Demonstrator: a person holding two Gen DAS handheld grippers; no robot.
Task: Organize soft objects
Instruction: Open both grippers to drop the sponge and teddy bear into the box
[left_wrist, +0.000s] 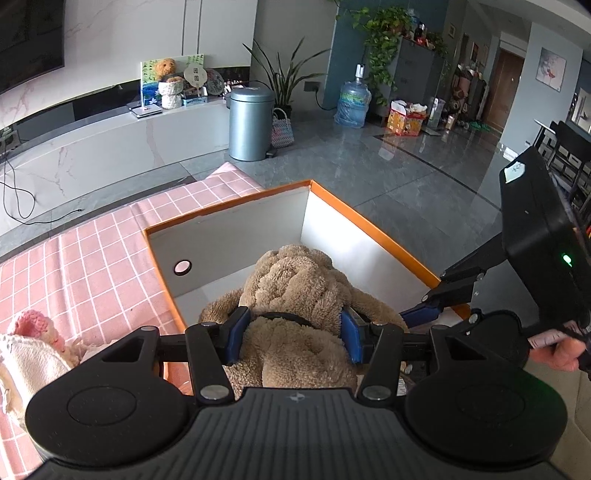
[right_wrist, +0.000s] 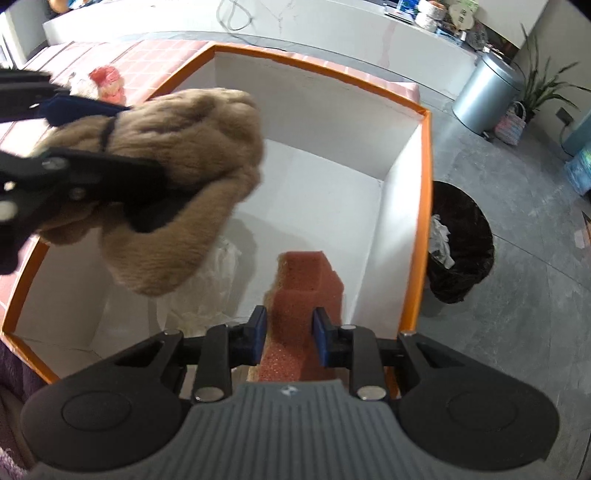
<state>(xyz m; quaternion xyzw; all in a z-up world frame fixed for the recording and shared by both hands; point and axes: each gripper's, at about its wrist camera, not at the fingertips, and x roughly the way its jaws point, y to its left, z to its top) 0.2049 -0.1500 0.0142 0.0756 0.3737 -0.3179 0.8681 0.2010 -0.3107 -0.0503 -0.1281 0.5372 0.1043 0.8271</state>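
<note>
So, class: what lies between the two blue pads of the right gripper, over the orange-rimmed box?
A reddish-brown sponge block sits between the right gripper's pads, which press its sides, above the box. The right wrist view shows it.

- No word, brand name or number can be read in either view.
- A small four-pointed emblem (left_wrist: 296, 397) is moulded into the ribbed grey housing of the left tool; it carries no letters.
- The same small emblem (right_wrist: 286, 391) sits on the ribbed grey housing of the right tool.
- The round white paper fan (left_wrist: 196, 76) on the far ledge bears dark square marks, too small to make out.
- The red and yellow carton (left_wrist: 405, 120) on the floor shows printing that is too blurred to read.
</note>
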